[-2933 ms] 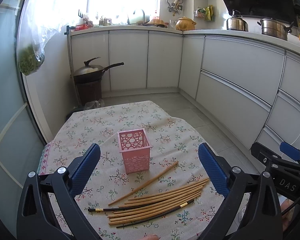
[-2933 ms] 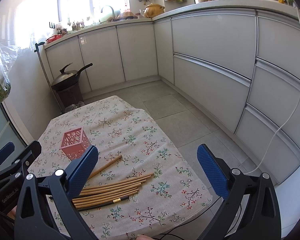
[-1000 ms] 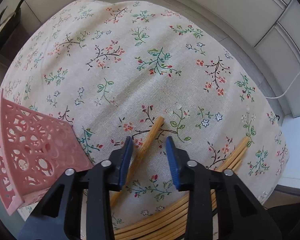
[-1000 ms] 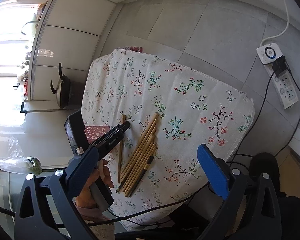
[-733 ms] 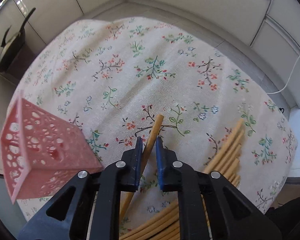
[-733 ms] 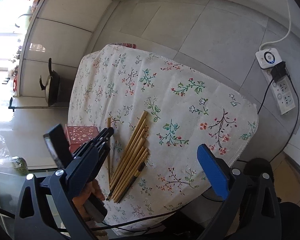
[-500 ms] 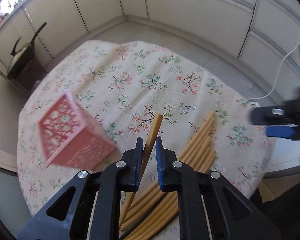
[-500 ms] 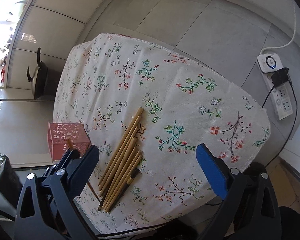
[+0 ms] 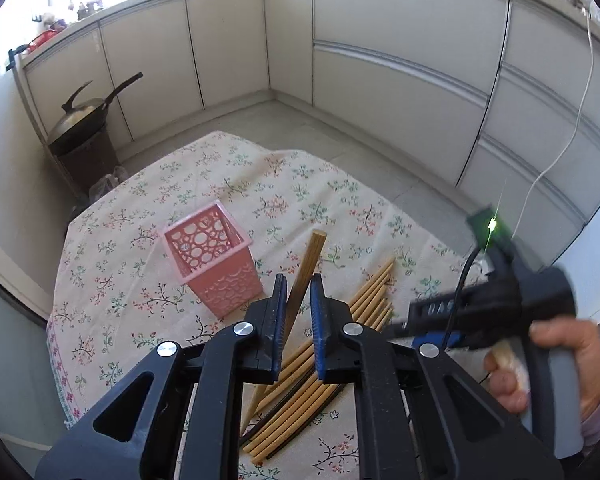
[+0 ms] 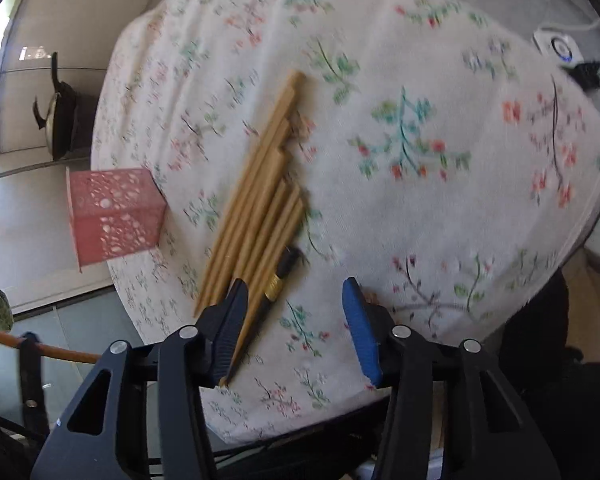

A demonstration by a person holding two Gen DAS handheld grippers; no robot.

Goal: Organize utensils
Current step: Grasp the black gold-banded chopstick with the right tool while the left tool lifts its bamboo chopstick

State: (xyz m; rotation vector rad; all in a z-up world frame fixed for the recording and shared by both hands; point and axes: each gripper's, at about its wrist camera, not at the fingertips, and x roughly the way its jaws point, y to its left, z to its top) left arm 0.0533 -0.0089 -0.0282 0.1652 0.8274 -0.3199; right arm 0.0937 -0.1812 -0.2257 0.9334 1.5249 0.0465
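The left gripper point(image 9: 298, 300) fingers are clenched on one tan wooden chopstick point(image 9: 306, 266), lifted at 3 o'clock of the empty pink perforated plastic basket point(image 9: 210, 258). The right gripper point(image 10: 292, 308) fingers are closing, grasping nothing, over the remaining chopstick bundle point(image 10: 256, 208) on the counter point(image 10: 440, 208).

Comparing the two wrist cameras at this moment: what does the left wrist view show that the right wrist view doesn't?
Left wrist only: the left gripper shut on a single wooden chopstick, and a hand carrying the other tool.
Right wrist only: the right gripper, its jaws closing with nothing pressed between them yet, and a power strip on the floor.
Both: the pink basket, the chopstick pile, the floral tablecloth.
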